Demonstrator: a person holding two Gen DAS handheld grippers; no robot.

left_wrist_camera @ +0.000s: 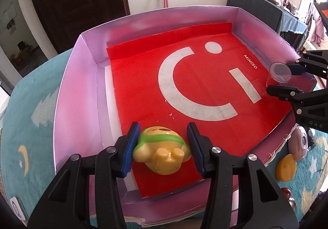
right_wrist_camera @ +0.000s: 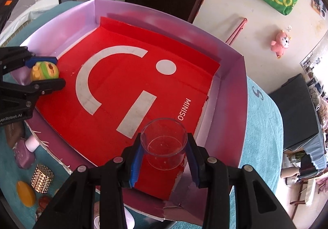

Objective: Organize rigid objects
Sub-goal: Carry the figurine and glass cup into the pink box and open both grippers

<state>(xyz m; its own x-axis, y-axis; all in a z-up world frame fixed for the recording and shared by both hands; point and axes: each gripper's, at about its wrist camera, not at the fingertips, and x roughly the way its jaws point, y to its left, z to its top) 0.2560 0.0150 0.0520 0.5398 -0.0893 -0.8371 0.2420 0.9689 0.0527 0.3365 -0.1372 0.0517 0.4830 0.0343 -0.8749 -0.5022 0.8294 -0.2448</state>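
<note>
While the left claw (left_wrist_camera: 163,148) reaches over the near edge of the box (left_wrist_camera: 67,89), it grips a yellow toy (left_wrist_camera: 162,152) with a green band between its blue pads, the toy lying on its side just above the red liner (left_wrist_camera: 205,130), feet toward the camera. Whether the toy already touches the liner cannot be told. Off to that claw's right, the right claw (left_wrist_camera: 286,79) holds a clear cup (left_wrist_camera: 279,74) at the box's far right side.

In the right wrist view, the right claw (right_wrist_camera: 165,152) clasps the upright clear cup (right_wrist_camera: 164,142), mouth up, over the liner's near corner; its base seems to rest there. Far to its left, the left claw (right_wrist_camera: 48,71) pinches the toy (right_wrist_camera: 45,70). Loose items outside the box, lower left, are partly cut off.
</note>
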